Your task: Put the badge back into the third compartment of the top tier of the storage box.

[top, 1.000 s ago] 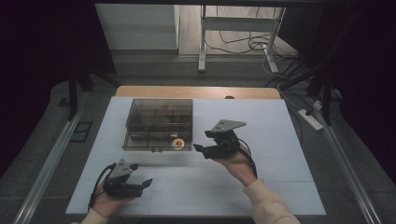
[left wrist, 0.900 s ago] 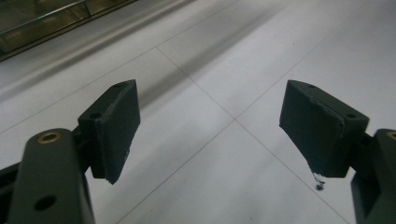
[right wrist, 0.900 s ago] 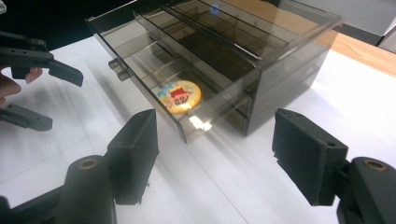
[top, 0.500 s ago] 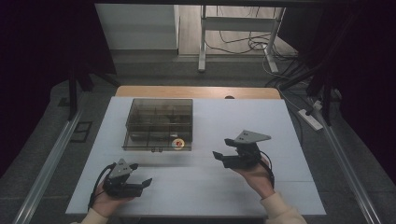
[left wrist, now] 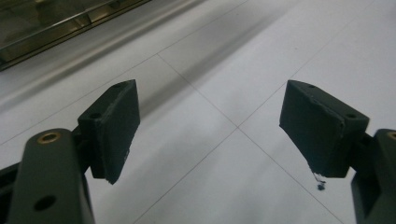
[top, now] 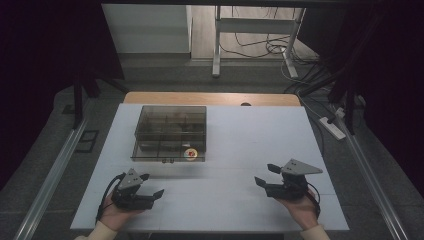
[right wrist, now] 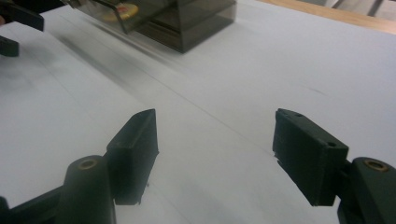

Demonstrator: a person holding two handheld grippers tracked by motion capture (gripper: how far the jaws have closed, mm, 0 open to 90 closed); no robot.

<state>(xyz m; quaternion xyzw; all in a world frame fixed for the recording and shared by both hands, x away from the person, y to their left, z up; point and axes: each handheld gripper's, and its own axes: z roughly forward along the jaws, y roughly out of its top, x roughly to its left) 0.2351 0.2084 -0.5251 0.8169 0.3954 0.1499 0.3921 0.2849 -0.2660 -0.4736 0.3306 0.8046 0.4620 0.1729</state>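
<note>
Both grippers empty, jaws apart, low over the white table (top: 240, 125).
Left gripper (top: 152, 195) sits near the front left edge, jaws wide, nothing between them. Right gripper (top: 267, 175) is at front right, well apart from the box (top: 170, 132), jaws spread, bare table between them. The clear smoky box has compartments; a round yellow-red item (top: 190, 153) lies in its front right one.

White table (top: 250, 130) on grey floor (top: 45, 150); cables (top: 270, 47) behind; dark surroundings.
</note>
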